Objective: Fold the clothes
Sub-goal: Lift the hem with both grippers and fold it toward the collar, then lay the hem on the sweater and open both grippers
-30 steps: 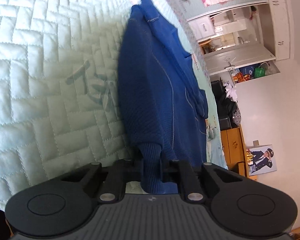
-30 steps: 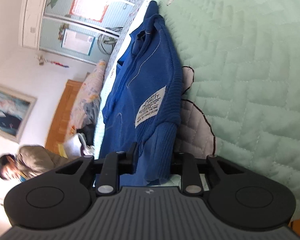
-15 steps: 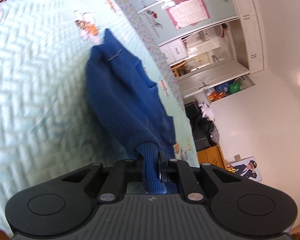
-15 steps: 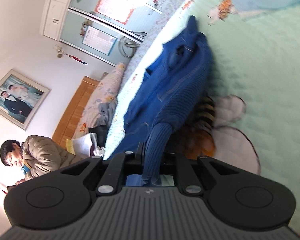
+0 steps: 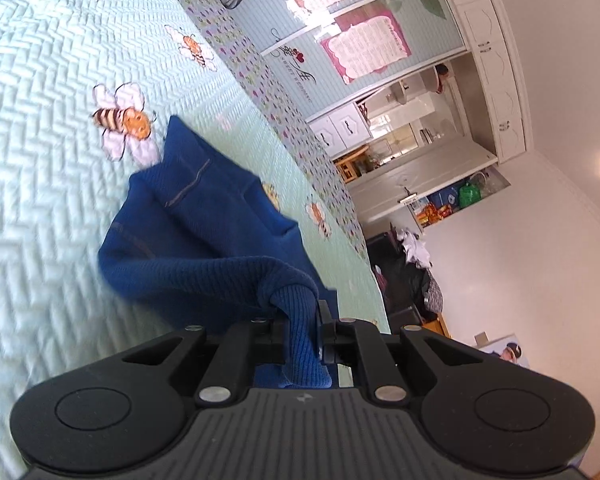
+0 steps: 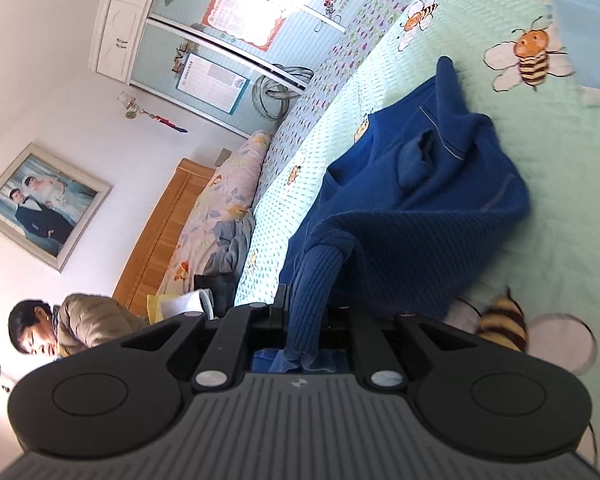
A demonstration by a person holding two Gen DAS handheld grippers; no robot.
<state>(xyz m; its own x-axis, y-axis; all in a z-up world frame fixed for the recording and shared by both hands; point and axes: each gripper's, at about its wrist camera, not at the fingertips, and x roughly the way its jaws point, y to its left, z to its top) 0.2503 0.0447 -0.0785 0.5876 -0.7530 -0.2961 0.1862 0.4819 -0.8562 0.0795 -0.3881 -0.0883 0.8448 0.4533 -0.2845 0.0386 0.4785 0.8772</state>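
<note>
Left gripper (image 5: 305, 330) is clamped tight on a ribbed band of the blue sweater (image 5: 204, 236), knit bunched between the jaws and a short tail hanging back toward the gripper body. Right gripper (image 6: 308, 320) is the same: closed on another ribbed band of that sweater (image 6: 428, 200), fabric pinched and trailing down behind the fingers. Both grippers point slightly downward over the bed.

From each gripper the sweater runs forward and down; the near part is lifted off the bed, the far part rests on the quilt. Ahead of the left gripper the fabric fans out to the left, with a light stitched seam visible and one corner sticking up at the far end. Ahead of the right gripper the body of the sweater spreads to the right, with a folded-in piece near its middle.

Under it all is a pale green quilted bedspread (image 5: 40, 160) with bee prints; one bee (image 5: 122, 120) sits just beyond the sweater's far corner in the left view, another bee (image 6: 500, 322) just right of the right gripper, partly under the fabric.

Far left of the right gripper, a person in a tan puffy jacket (image 6: 88, 320) is by the wooden headboard (image 6: 156, 240). A framed photo (image 6: 40, 204) hangs on the wall above.
</note>
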